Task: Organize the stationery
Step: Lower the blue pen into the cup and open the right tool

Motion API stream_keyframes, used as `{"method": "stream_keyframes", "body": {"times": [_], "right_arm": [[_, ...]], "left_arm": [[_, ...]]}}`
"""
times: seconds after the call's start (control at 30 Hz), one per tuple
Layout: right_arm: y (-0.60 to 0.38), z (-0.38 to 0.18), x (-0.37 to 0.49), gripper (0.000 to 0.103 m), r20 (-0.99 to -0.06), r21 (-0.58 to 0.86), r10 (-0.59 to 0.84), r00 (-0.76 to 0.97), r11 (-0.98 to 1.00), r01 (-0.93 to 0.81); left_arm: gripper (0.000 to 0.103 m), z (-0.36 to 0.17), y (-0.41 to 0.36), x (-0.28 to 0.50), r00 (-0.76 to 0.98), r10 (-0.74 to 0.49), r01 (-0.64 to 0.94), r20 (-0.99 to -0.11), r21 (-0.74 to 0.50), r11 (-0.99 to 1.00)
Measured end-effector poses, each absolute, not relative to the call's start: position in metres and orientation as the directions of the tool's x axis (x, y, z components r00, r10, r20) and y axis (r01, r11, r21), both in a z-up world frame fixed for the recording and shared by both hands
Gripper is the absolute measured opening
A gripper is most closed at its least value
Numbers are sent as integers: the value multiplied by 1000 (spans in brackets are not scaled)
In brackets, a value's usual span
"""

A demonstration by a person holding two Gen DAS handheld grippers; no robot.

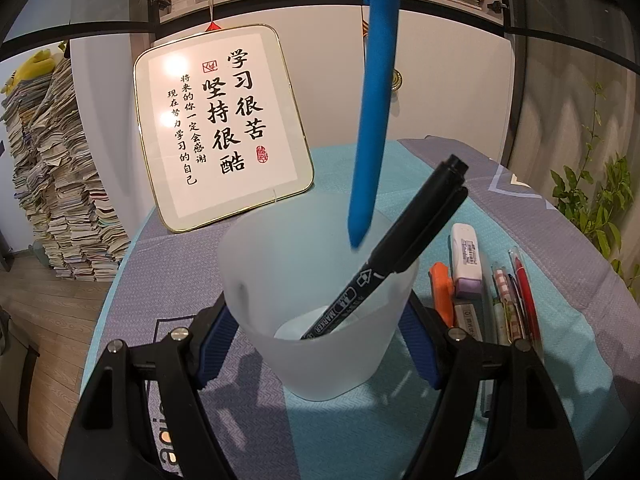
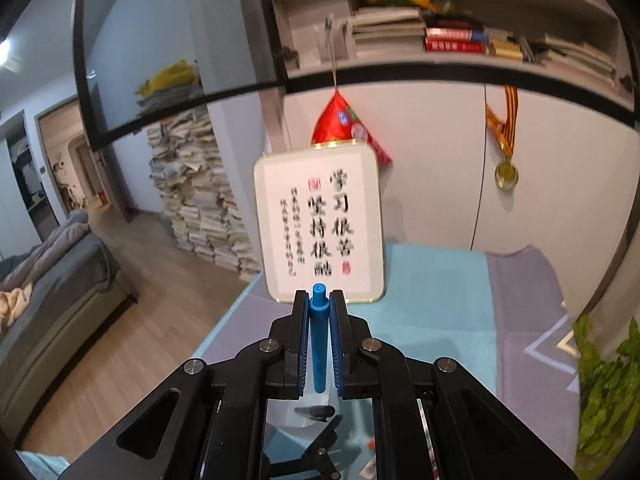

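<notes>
Cup [image 1: 316, 320]: steadied by clamped left gripper [image 1: 316, 344]. Blue pen [image 2: 319, 344]: pinched in right gripper [image 2: 319, 300] (tip over cup, for dropping).

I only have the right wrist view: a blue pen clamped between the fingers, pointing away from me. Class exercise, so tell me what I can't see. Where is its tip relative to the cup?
Observer: In the left wrist view the blue pen hangs nearly upright, its tip just above the frosted cup's opening, not yet resting inside.
Operator: Is the cup steadied?
Observer: Yes, the left gripper has a finger on each side of the cup, closed against its walls.
Operator: Anything already in it?
Observer: One black marker, leaning against the right rim.
Operator: What remains outside?
Observer: Right of the cup lie an orange item, a purple-capped highlighter and a red pen.
</notes>
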State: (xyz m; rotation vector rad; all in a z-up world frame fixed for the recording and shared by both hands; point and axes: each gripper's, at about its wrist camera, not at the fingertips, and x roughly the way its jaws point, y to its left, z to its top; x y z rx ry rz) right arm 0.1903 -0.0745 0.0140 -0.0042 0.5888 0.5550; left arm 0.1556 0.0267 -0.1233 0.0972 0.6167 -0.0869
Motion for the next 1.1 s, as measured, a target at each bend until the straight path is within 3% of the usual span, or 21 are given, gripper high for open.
{"method": "stream_keyframes", "body": {"times": [1.1], "right_arm": [[-82,-19,201,11,-612,259,525,591,839,-478]], "left_arm": [[73,-126,29,158,804,-55,110,-592,58,992]]}}
